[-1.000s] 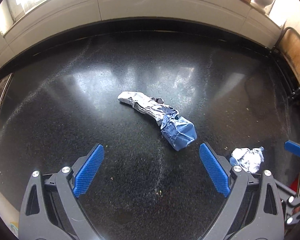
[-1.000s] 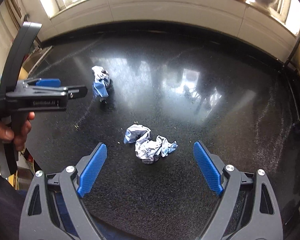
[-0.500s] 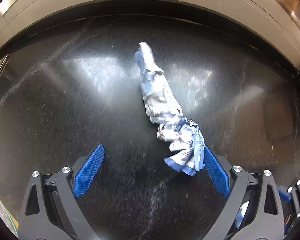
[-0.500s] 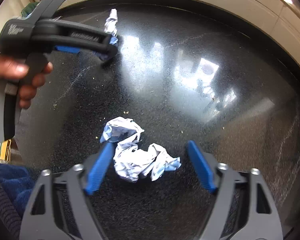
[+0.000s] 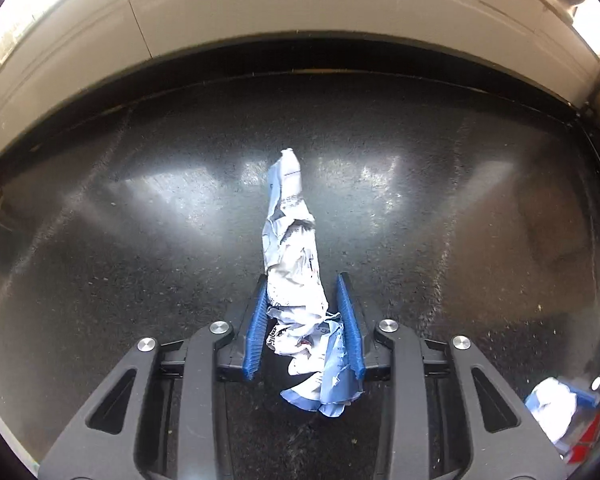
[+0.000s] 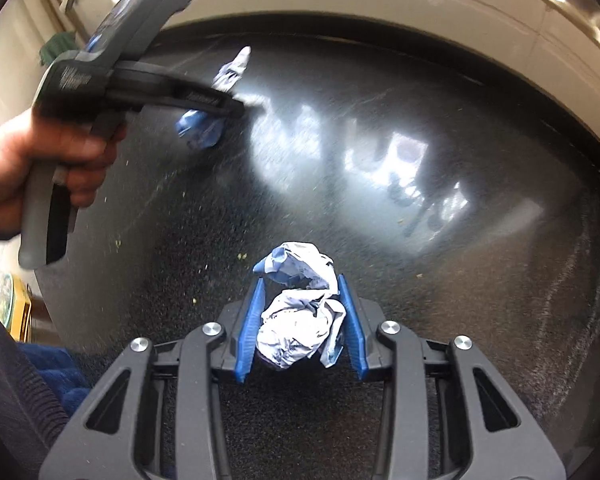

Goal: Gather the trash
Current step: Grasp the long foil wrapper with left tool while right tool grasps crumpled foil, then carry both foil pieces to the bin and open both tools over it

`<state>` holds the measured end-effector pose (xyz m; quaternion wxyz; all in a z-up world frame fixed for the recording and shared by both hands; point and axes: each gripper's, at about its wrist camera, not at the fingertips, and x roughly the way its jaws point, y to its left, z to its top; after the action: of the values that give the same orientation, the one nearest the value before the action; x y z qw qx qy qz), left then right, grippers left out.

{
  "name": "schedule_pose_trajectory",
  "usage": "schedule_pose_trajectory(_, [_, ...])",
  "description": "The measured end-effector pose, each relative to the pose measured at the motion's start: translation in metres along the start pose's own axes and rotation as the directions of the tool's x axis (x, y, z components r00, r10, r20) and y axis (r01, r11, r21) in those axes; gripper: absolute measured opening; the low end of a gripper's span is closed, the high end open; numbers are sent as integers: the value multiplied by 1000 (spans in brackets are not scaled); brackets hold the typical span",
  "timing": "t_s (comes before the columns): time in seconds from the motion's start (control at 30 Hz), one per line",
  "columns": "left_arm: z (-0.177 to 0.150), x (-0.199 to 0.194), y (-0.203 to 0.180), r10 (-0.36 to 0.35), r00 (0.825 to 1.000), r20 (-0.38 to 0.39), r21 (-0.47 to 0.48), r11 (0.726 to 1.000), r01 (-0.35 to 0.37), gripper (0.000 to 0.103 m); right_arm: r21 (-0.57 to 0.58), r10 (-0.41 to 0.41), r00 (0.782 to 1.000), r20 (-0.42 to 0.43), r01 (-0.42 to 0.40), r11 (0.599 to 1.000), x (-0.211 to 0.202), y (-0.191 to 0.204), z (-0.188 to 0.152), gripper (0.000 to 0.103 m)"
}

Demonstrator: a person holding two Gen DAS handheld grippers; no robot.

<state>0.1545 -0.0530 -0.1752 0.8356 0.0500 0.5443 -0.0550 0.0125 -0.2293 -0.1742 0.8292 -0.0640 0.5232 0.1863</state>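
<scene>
My left gripper (image 5: 303, 288) is shut on a long crumpled white-and-blue paper wrapper (image 5: 290, 248), which sticks out forward past the blue fingers over the black speckled countertop (image 5: 140, 240). My right gripper (image 6: 302, 290) is shut on a crumpled white-and-blue paper ball (image 6: 300, 312). In the right wrist view the left gripper (image 6: 236, 110) appears at upper left, held by a hand, with its long wrapper (image 6: 228, 76) in the jaws. The paper ball also shows at the lower right of the left wrist view (image 5: 552, 404).
A pale tiled wall (image 5: 300, 12) runs along the back of the countertop. Small crumbs (image 6: 242, 256) lie scattered on the counter. A yellow object (image 6: 18, 312) sits off the counter's left edge. A dark sleeve (image 6: 16, 400) fills the lower left.
Both grippers moved in and closed: the left went from open to shut on the long wrapper, the right from open to shut on the crumpled ball.
</scene>
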Motion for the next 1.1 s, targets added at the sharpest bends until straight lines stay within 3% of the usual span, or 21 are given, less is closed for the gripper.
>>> schedule_pose_trajectory(0.17, [-18, -35, -1, -12, 998, 55, 79, 997, 7, 31, 70, -31, 999, 36, 28, 997, -21, -7, 11, 38])
schedule_pose_trajectory(0.43, [-59, -80, 21, -26, 996, 88, 87, 996, 18, 31, 158, -83, 993, 89, 69, 985, -50, -6, 19, 38])
schedule_pose_trajectory(0.63, [-80, -91, 35, -20, 996, 92, 85, 996, 12, 31, 179, -100, 991, 92, 82, 980, -56, 4, 17, 38])
schedule_pose_trajectory(0.9, [-114, -121, 74, 9, 993, 115, 20, 1000, -12, 31, 151, -97, 987, 126, 78, 986, -65, 38, 23, 38])
schedule_pose_trajectory(1.1, [-151, -145, 118, 71, 989, 128, -88, 994, -60, 32, 50, -35, 992, 124, 29, 998, -59, 86, 40, 38])
